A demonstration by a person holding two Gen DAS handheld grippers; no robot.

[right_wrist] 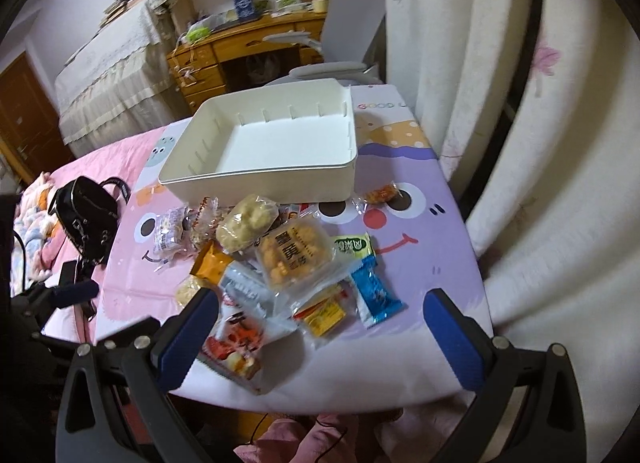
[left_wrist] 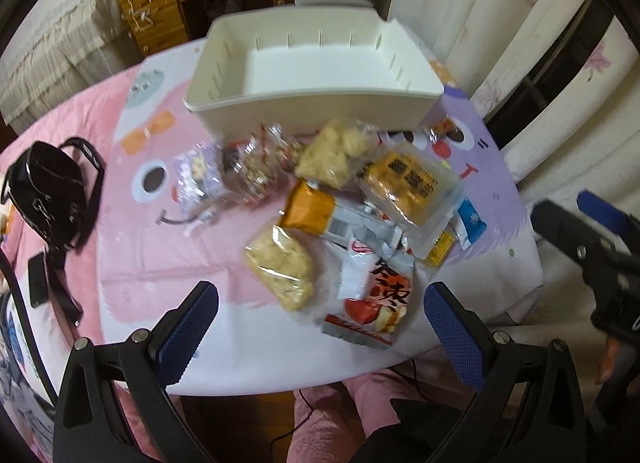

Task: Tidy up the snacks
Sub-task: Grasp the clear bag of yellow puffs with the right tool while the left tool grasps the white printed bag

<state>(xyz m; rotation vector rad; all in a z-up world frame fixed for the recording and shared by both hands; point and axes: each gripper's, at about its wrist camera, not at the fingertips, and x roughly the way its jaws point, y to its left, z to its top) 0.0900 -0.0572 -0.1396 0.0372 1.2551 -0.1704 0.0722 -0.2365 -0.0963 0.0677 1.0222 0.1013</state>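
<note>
A pile of wrapped snacks (left_wrist: 344,199) lies on the cartoon-print table, in front of an empty white bin (left_wrist: 312,63). The pile holds a pale rice-cake pack (left_wrist: 280,267), an orange packet (left_wrist: 312,211), a red-and-white packet (left_wrist: 372,303) and a clear tray of yellow pastries (left_wrist: 412,183). My left gripper (left_wrist: 320,323) is open above the near table edge, over the pile. My right gripper (right_wrist: 320,327) is open too, near the red-and-white packet (right_wrist: 236,343). The bin (right_wrist: 260,143), a blue packet (right_wrist: 376,295) and the pastry tray (right_wrist: 292,255) show in the right wrist view.
A black handbag (left_wrist: 48,195) and a dark phone (left_wrist: 38,279) lie at the left of the table. A small orange snack (right_wrist: 382,194) lies apart, right of the bin. White curtains (right_wrist: 520,143) hang at the right. A grey chair (right_wrist: 352,31) and wooden desk stand behind.
</note>
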